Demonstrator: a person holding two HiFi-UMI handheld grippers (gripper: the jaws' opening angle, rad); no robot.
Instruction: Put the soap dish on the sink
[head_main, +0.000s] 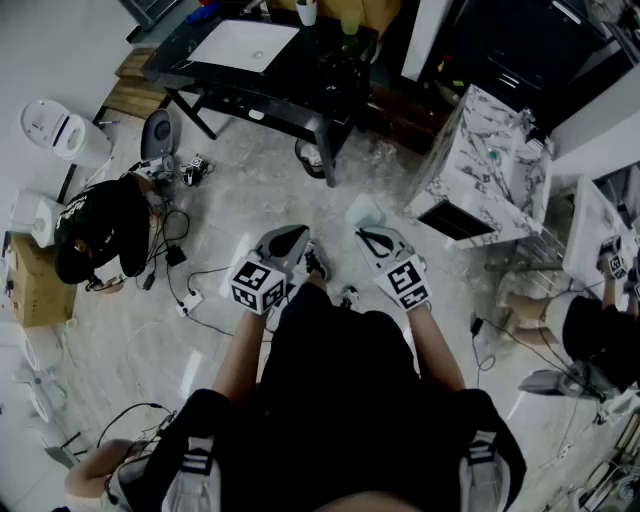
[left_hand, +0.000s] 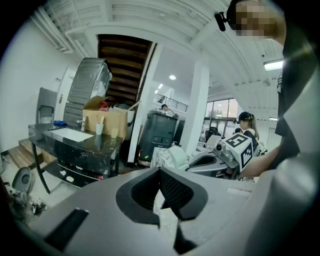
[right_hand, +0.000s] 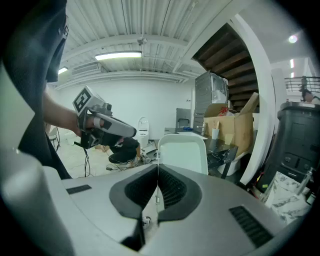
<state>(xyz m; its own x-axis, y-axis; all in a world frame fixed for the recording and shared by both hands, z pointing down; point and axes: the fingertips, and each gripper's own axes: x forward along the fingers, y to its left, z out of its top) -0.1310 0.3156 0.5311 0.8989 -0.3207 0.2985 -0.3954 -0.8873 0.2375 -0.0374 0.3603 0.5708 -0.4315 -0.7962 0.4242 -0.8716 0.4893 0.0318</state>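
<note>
The black sink table (head_main: 335, 75) stands at the far side of the pale floor, with a white sink (head_main: 243, 45) set into its top and a white cup (head_main: 307, 12) at its back edge. To the right of the table is a marble-patterned cabinet (head_main: 490, 165). To the table's left, nearer the person, someone in black (head_main: 100, 230) crouches on the floor among cables, with a white toilet (head_main: 60, 130) closer to the table than they are.

Well short of the table, both grippers are held side by side in front of the person's body, pointing toward it. The left gripper (head_main: 292, 236) has its jaws pressed together with nothing between them, as the left gripper view confirms (left_hand: 160, 172). The right gripper (head_main: 368, 234) is clamped on the lower edge of the white soap dish (head_main: 362, 210). In the right gripper view the jaws (right_hand: 158, 167) meet on the dish (right_hand: 182, 152), which rises upright just past them. The dish is in the air, well apart from the sink.
</note>
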